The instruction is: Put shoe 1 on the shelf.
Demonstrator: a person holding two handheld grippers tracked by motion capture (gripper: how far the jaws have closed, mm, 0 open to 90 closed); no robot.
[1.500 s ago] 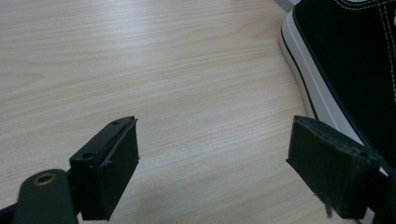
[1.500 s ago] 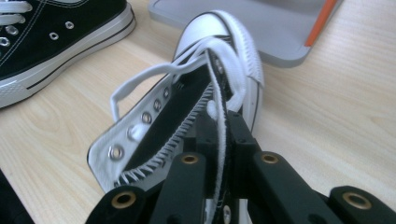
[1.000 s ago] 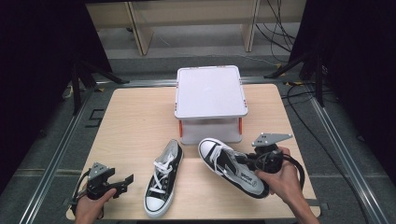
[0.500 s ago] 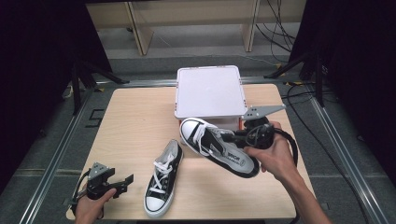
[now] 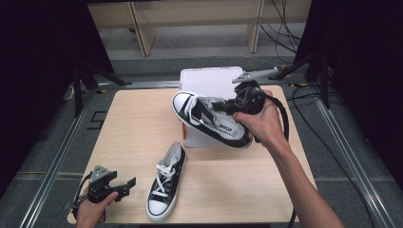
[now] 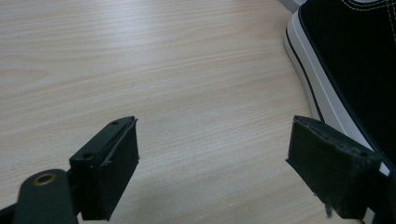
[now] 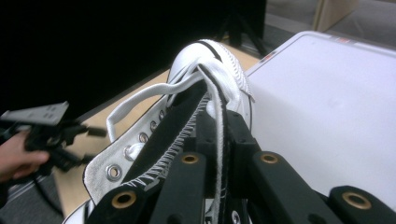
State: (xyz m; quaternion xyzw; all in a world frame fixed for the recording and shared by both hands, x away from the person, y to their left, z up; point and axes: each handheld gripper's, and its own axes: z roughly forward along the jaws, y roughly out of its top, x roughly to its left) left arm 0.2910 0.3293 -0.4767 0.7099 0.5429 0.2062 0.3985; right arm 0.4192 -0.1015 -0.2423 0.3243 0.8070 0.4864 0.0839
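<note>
While lid (image 5: 209, 81) stays shut, sneaker (image 5: 211, 121) held above.

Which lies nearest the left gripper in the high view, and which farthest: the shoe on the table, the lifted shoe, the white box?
1. Shoe on the table, just right of the left gripper.
2. Lifted shoe, held up beyond it.
3. White box, at the far edge.

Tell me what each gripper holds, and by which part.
The right gripper holds a black sneaker by its side wall near the eyelets. The left gripper holds nothing; its jaws stand open.
</note>
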